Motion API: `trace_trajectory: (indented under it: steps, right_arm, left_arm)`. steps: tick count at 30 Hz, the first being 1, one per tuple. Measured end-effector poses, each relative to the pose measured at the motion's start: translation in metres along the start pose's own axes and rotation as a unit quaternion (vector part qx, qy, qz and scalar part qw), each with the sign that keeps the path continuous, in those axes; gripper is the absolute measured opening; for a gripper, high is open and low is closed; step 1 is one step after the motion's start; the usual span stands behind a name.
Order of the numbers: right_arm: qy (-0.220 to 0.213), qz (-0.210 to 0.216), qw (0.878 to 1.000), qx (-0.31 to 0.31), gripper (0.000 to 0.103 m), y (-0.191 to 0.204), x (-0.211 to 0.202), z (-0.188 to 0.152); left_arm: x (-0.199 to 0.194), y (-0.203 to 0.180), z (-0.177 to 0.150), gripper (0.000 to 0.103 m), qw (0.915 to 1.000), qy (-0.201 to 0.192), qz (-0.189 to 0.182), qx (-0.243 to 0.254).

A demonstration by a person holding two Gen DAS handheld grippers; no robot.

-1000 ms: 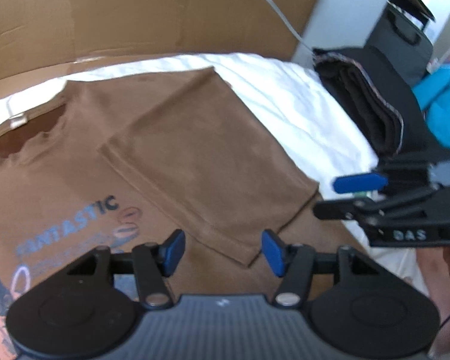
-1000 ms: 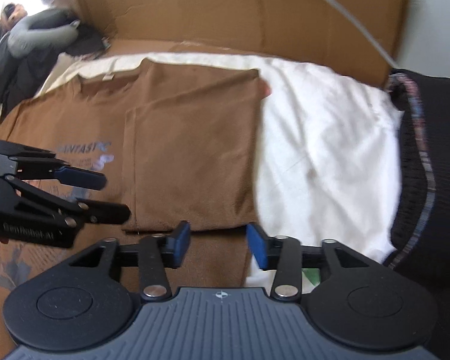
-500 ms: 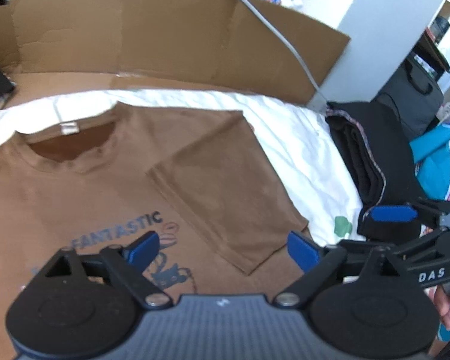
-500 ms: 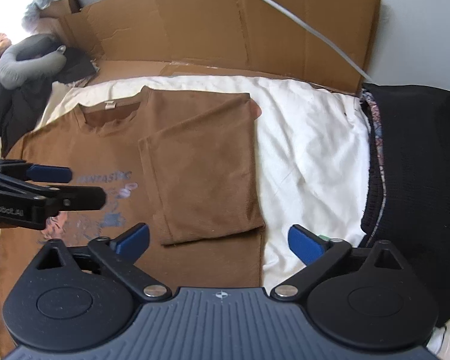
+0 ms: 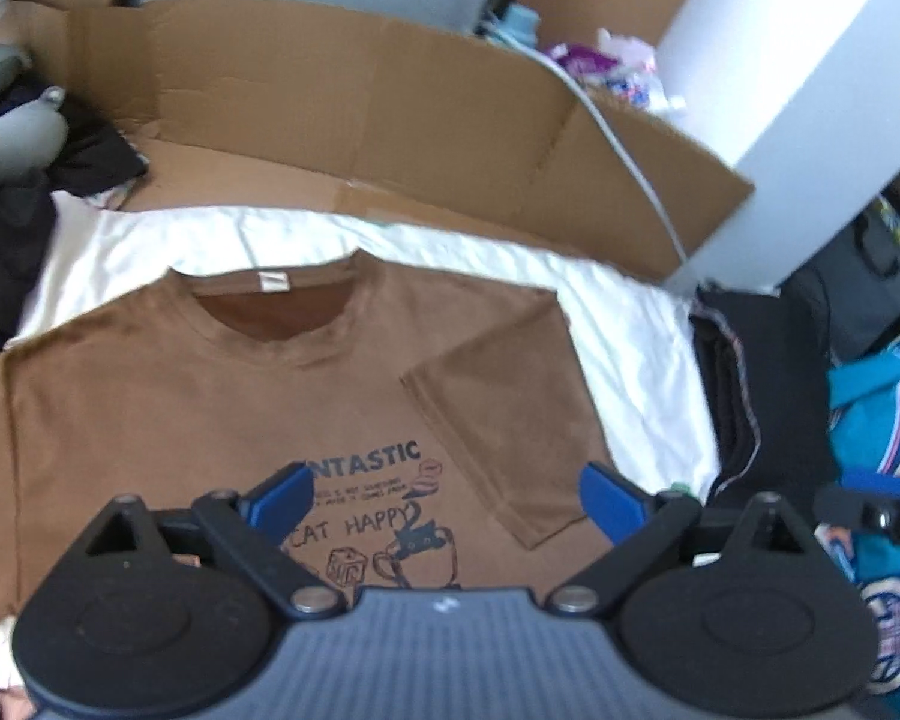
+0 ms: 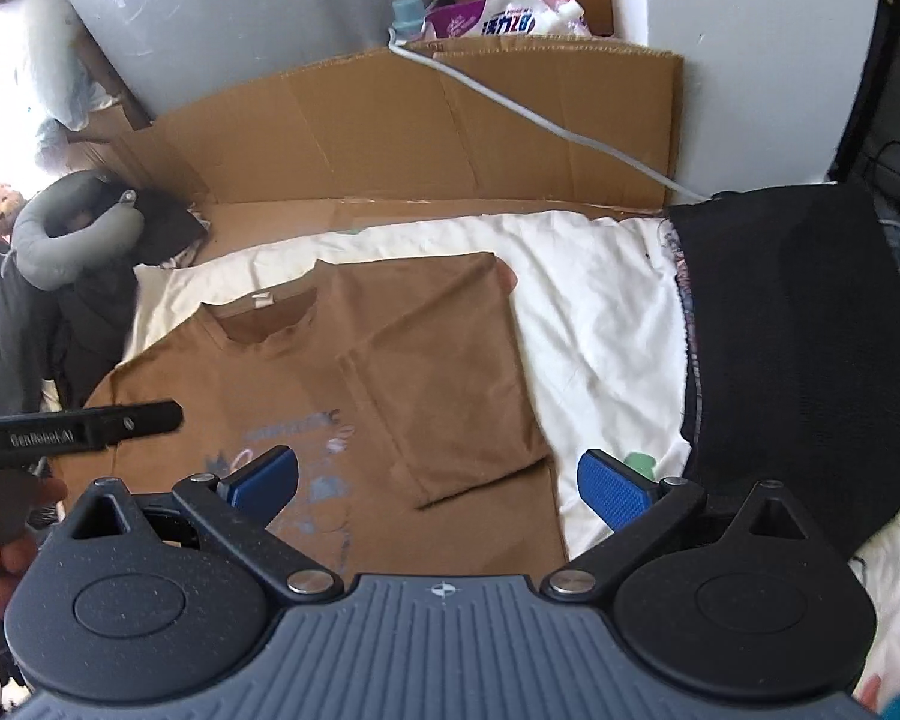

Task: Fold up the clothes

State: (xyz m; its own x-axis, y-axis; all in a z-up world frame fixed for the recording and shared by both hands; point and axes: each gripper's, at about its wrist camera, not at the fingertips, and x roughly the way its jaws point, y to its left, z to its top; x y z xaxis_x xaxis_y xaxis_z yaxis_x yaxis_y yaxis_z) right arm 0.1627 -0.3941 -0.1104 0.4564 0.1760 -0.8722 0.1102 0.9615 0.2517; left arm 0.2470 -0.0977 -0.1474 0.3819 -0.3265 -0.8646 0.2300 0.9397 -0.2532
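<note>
On the white sheet lies the brown T-shirt, print up, its right sleeve already folded inward to square that side. I hold my left gripper and right gripper above it, fingers spread and empty, presumably free to take the unfolded left side.

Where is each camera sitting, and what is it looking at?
Left wrist: on the left gripper, above the brown T-shirt, looking toward the cardboard; own jaws open.
Right wrist: on the right gripper, looking over the folded sleeve and white sheet; own jaws open, and a hand holds the other gripper.
Both show shirt, sheet, cardboard.
</note>
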Motion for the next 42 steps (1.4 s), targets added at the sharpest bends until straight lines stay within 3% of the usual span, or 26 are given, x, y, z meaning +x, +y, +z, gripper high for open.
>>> trace_trajectory:
  steps: [5, 9, 13, 27, 34, 42]
  right_arm:
    - [-0.002, -0.007, 1.000, 0.021, 0.102, 0.006, -0.040, 0.005]
    - [-0.005, -0.010, 0.999, 0.034, 0.102, 0.012, -0.072, 0.007]
    - [-0.013, -0.009, 0.999, 0.044, 0.102, 0.025, -0.109, 0.005]
    - [-0.059, 0.026, 0.998, -0.002, 0.102, 0.104, -0.214, -0.020]
    - [-0.080, 0.015, 0.997, -0.012, 0.102, 0.135, -0.245, -0.036]
    - [-0.095, 0.009, 0.995, -0.038, 0.102, 0.166, -0.264, -0.039]
  left_arm:
    - [-0.045, 0.010, 0.010, 0.097, 0.9998, -0.004, 0.001, -0.017]
    - [-0.088, 0.015, 0.012, 0.098, 0.9996, -0.013, 0.023, -0.002]
    - [-0.139, 0.029, 0.008, 0.099, 0.9992, -0.011, 0.027, -0.029]
    - [-0.296, 0.050, -0.030, 0.102, 0.9949, -0.080, 0.059, -0.016]
    - [-0.347, 0.060, -0.059, 0.102, 0.9900, -0.129, 0.057, 0.013]
    - [-0.369, 0.079, -0.091, 0.102, 0.9887, -0.140, 0.042, 0.033]
